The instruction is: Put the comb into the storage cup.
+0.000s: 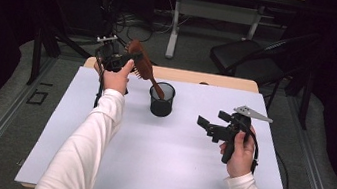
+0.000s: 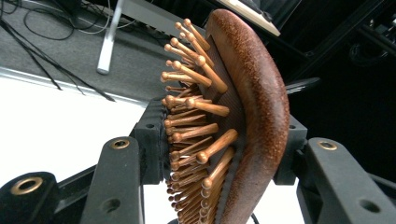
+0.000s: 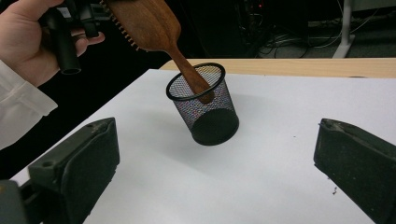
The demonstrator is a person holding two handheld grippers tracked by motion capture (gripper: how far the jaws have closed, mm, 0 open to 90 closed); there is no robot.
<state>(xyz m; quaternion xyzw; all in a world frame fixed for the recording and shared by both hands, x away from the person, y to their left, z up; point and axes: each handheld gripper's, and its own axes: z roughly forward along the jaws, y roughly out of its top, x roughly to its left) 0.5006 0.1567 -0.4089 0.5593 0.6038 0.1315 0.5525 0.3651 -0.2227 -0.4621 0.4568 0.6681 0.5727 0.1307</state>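
Observation:
A brown wooden hairbrush [image 1: 142, 63] with wooden bristles [image 2: 196, 135] is tilted, its handle tip inside a black mesh cup [image 1: 161, 99]. My left gripper [image 1: 122, 61] is shut on the brush head, one pad on the bristle side and one on the smooth back [image 2: 254, 112]. The cup [image 3: 203, 103] stands on the white table top [image 1: 163, 149], with the handle [image 3: 192, 77] resting against its rim. My right gripper [image 1: 208, 126] hovers over the table to the right of the cup, jaws wide apart with nothing between them, aimed at the cup.
The white top lies on a wooden table [image 1: 219, 80]. Behind it are a dark folding chair [image 1: 248, 56], a white desk leg [image 1: 175, 24] and cables on the floor. A cable [image 1: 282, 167] trails from my right gripper.

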